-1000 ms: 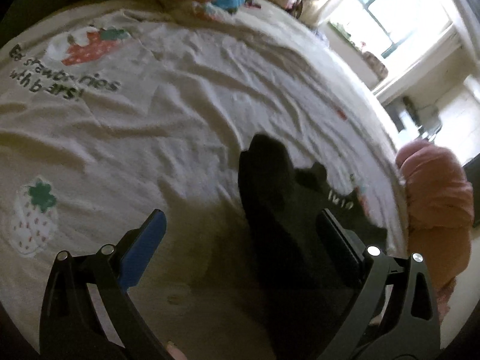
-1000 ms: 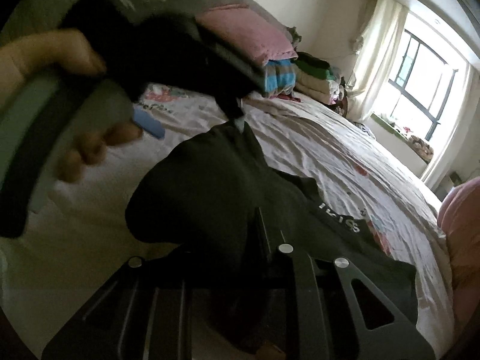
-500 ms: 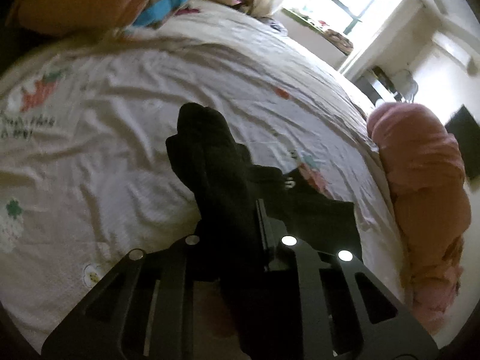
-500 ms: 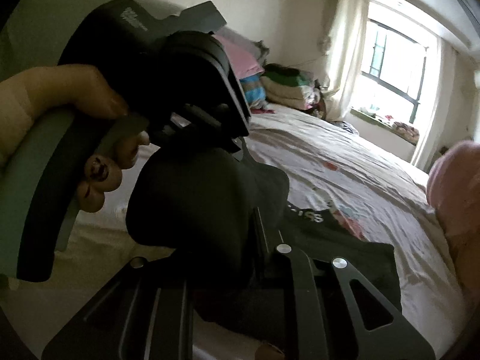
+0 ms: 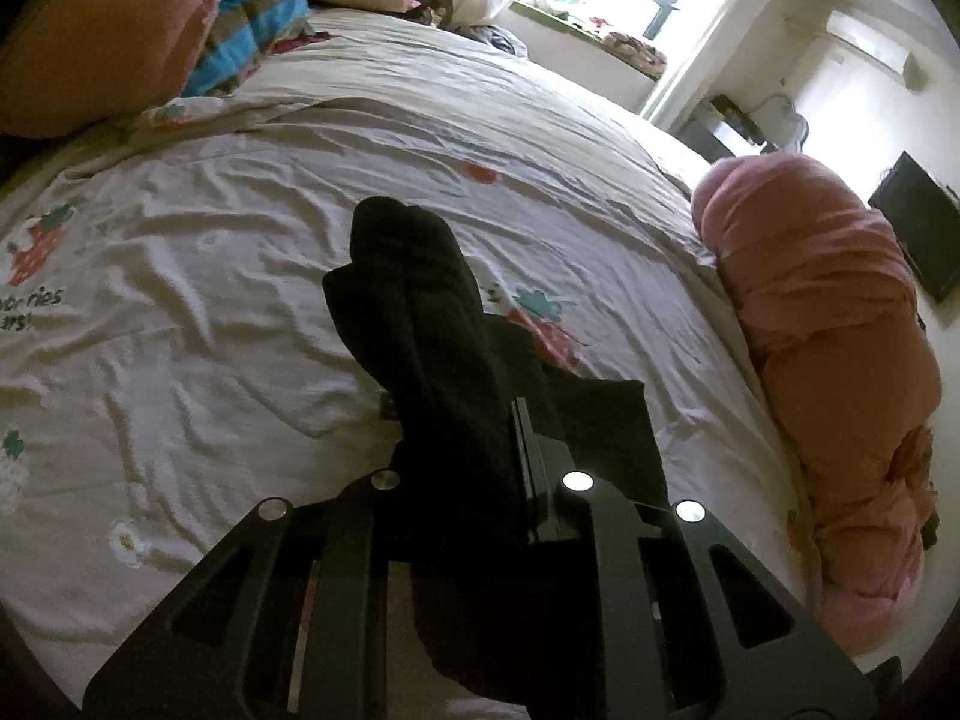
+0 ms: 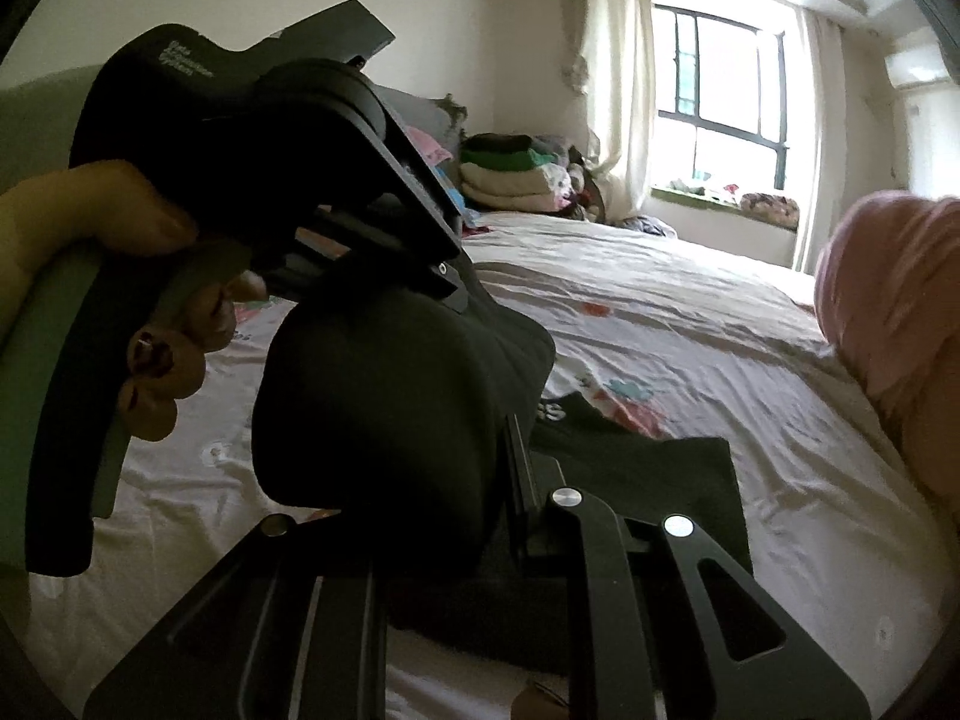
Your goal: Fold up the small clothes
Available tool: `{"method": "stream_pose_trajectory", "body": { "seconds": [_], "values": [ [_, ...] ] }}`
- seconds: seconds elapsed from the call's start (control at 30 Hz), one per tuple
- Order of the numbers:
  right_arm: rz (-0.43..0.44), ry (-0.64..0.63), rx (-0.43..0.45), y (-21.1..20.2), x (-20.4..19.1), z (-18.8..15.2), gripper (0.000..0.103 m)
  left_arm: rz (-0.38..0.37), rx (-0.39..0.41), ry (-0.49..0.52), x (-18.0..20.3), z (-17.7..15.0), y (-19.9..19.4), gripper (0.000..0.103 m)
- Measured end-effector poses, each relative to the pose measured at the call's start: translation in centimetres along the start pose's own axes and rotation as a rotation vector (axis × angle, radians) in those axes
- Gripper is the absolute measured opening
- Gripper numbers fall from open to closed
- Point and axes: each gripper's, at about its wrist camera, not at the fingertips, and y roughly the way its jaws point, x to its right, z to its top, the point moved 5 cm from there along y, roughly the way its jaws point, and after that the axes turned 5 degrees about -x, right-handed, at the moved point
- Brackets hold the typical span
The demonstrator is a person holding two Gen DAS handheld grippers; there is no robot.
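I have a black garment (image 5: 432, 354) pinched in both tools. It is soft, dark knit cloth with white lettering showing on the part that lies flat, and it bunches into a rounded hump above each set of jaws. My left gripper (image 5: 510, 450) is clenched on one bunched edge; its jaws were wide a moment ago and have snapped closed, with the cloth between them. My right gripper (image 6: 510, 468) is clenched on another edge of the same garment. The lifted part hangs between the tools while the rest trails down onto the bedsheet (image 5: 210, 360) near me, over a strawberry print.

In the right wrist view, the left tool fills the near left, held by a hand (image 6: 162, 348) with dark-painted nails, and it hides much of the sheet behind.

At the far end of the bed sits a stack of folded clothes (image 6: 516, 174), with an orange pillow (image 5: 114, 24) to its left. A pink rolled duvet (image 5: 834, 372) runs along the right edge. A window (image 6: 726, 102) lights the far wall.
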Motion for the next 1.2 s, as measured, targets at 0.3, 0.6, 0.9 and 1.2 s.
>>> {"method": "stream_pose_trajectory", "body": {
  "seconds": [0.3,0.6,0.9,1.2],
  "values": [
    [0.019,0.092,-0.051,0.4,2.5,-1.8,0.014,0.0,-0.061,0.011,2.5,-0.4,2.7,0.011],
    [0.077,0.297,-0.153,1.9,6.1,-5.1,0.015,-0.047,-0.137,-0.011,4.9,-1.1,7.4,0.015],
    [0.24,0.662,-0.266,4.0,11.2,-9.1,0.04,-0.099,-0.174,0.045,6.3,-2.6,10.7,0.052],
    [0.245,0.703,-0.292,3.0,11.0,-9.8,0.051,-0.177,-0.068,-0.003,5.1,-2.3,8.6,0.061]
  ]
}}
